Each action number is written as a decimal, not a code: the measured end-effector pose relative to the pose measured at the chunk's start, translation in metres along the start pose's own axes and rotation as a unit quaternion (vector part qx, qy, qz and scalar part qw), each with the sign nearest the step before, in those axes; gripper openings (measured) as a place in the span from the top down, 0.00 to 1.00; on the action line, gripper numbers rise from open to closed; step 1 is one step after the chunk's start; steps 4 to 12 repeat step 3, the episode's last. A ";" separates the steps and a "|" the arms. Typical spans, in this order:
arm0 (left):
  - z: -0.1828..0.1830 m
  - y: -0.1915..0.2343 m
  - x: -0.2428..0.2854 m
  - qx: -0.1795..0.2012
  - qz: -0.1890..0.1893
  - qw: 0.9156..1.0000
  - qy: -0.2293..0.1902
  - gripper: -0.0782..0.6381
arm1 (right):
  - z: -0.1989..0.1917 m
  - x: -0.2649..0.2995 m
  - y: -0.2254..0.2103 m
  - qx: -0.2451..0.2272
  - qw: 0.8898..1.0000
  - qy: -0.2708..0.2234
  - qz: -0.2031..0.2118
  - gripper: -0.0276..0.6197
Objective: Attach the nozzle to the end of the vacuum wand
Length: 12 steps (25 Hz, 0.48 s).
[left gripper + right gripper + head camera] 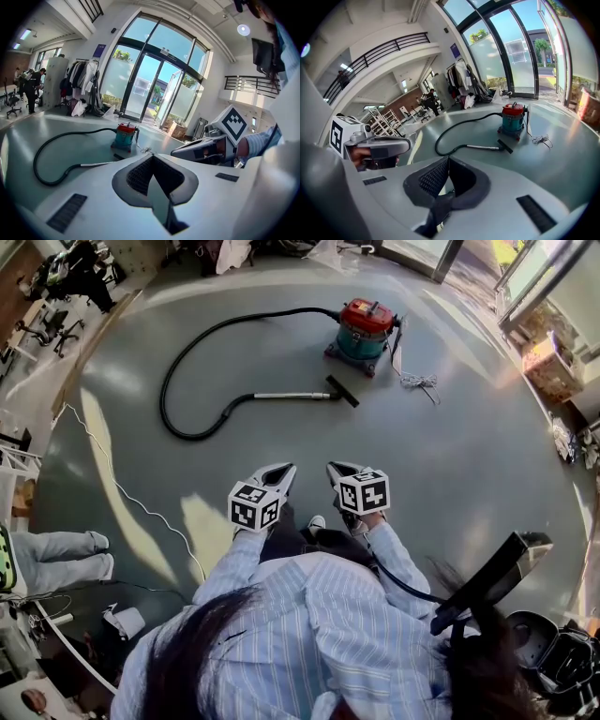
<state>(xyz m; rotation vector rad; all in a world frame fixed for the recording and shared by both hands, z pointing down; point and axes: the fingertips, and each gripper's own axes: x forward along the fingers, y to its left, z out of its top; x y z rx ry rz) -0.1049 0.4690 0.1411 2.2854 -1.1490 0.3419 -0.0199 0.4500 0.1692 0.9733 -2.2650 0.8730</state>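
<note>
The nozzle (pixel 343 391) lies at the wand (pixel 291 396)'s end, seemingly joined, so left gripper (pixel 279 472) and right gripper (pixel 337 470) hang closed, empty, well away.

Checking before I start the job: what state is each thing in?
left gripper: shut, empty.
right gripper: shut, empty.
vacuum cleaner: upright on floor.
hose: looped on floor.
wand: lying flat.
nozzle: at wand's tip; joined or not, unclear.
power cord: bundled on floor.

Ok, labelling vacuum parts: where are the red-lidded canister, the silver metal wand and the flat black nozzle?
red-lidded teal canister (pixel 367 316): head view, red lid.
silver metal wand (pixel 292 396): head view, mid-tube.
flat black nozzle (pixel 342 392): head view, bar's middle.
</note>
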 end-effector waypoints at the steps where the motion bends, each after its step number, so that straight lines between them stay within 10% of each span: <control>1: 0.000 0.001 0.000 -0.001 0.001 1.000 0.000 0.88 | 0.000 0.001 0.001 0.000 1.000 0.001 0.001 0.95; 12: 0.000 0.004 -0.002 -0.002 0.004 1.000 0.002 0.88 | 0.000 0.003 0.003 0.001 1.000 0.003 0.003 0.95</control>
